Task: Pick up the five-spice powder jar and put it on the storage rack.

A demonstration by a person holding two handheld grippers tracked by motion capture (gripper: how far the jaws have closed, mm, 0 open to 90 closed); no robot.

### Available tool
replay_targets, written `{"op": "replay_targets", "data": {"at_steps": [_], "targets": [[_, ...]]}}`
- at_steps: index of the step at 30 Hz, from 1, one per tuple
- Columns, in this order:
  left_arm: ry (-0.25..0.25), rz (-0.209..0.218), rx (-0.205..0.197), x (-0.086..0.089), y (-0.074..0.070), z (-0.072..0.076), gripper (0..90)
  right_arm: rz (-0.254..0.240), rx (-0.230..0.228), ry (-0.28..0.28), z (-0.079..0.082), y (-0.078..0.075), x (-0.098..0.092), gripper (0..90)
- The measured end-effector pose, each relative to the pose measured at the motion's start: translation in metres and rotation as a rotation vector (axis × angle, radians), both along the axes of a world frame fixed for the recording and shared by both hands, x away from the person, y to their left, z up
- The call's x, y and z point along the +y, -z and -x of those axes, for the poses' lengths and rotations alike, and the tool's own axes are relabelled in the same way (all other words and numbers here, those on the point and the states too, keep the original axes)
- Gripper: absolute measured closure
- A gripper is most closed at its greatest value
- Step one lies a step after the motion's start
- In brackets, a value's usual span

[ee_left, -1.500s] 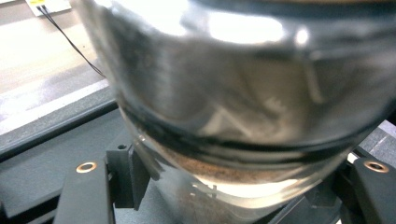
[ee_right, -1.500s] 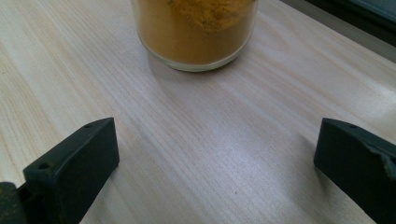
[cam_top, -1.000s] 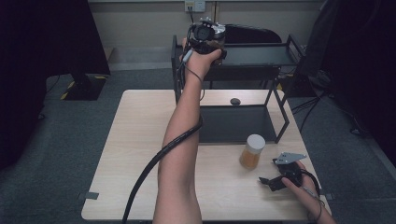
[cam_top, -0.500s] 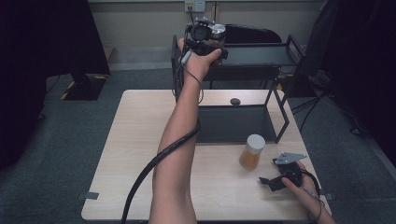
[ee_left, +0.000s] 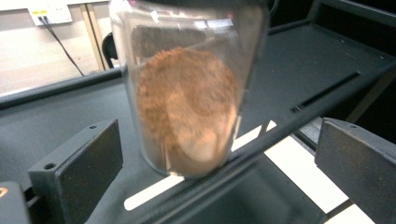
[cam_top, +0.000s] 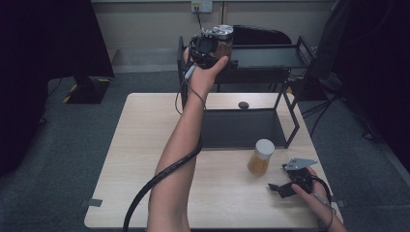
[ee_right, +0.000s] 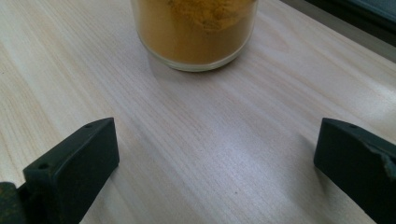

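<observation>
Two jars of powder, brown and yellow, one black shelf rack, one wooden table, two grippers, left and right

Jar on shelf, apparently tilted

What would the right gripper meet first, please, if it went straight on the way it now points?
Probably the jar of yellow powder, standing on the wooden table ahead of its open fingers.

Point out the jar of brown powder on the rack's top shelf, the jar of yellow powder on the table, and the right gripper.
Brown-powder jar (ee_left: pixel 187 107): left gripper view, glass side.
Yellow-powder jar (cam_top: pixel 264 147): high view, white lid.
Right gripper (ee_right: pixel 215 154): right gripper view, midway between fingertips.
</observation>
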State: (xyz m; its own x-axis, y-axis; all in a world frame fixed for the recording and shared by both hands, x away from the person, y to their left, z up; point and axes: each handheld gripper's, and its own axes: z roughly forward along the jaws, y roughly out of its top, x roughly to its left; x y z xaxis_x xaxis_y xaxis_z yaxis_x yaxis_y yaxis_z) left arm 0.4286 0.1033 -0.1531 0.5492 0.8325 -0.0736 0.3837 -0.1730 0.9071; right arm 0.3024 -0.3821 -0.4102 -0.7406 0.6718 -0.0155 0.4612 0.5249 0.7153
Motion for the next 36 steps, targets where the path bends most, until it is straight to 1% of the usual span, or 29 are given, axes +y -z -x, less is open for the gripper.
{"op": "replay_targets", "data": {"at_steps": [2,3,5,7,10,13,14,16,19,22,24,27,30,36], "targets": [[0.006,0.009,-0.011,0.003,0.004,0.003,0.9,0.0,0.001,0.001,0.0,0.0,0.0,0.0],[0.008,0.006,-0.015,0.004,0.006,0.004,1.1,0.0,0.001,0.001,0.0,0.0,0.0,0.0],[0.012,0.001,-0.015,0.005,0.008,0.006,1.3,0.0,0.001,0.001,0.0,0.0,0.0,0.0],[0.017,0.012,-0.021,0.008,0.012,0.009,1.5,0.0,0.001,0.001,0.0,0.0,0.0,0.0],[0.025,0.011,-0.031,0.009,0.016,0.014,1.9,0.0,0.001,0.001,0.0,0.0,0.0,0.0],[0.03,0.001,-0.05,0.007,0.02,0.02,2.8,0.0,0.0,0.0,0.0,0.0,0.0,0.0],[0.031,-0.005,-0.065,0.007,0.022,0.023,2.4,0.0,0.0,0.001,0.0,0.0,0.0,0.0],[0.038,0.002,-0.076,0.007,0.024,0.026,2.4,-0.001,0.0,0.001,0.0,0.0,0.0,0.0],[0.061,0.029,-0.078,0.01,0.027,0.029,2.8,-0.001,0.0,0.001,0.0,0.0,0.0,0.0],[0.08,0.035,-0.086,0.01,0.033,0.032,2.9,-0.001,0.0,0.001,0.0,0.0,0.0,0.0],[0.095,0.033,-0.086,0.009,0.038,0.033,2.9,-0.001,0.0,0.001,0.0,0.0,0.0,0.0],[0.117,0.043,-0.078,0.008,0.047,0.034,2.9,-0.001,0.0,0.001,0.0,0.0,0.0,0.0],[0.126,0.04,-0.071,0.006,0.054,0.034,2.7,-0.001,0.0,0.001,0.0,0.0,0.0,0.0],[0.13,0.063,-0.051,0.006,0.069,0.033,2.3,-0.001,0.0,0.001,0.0,0.0,0.0,0.0]]}}
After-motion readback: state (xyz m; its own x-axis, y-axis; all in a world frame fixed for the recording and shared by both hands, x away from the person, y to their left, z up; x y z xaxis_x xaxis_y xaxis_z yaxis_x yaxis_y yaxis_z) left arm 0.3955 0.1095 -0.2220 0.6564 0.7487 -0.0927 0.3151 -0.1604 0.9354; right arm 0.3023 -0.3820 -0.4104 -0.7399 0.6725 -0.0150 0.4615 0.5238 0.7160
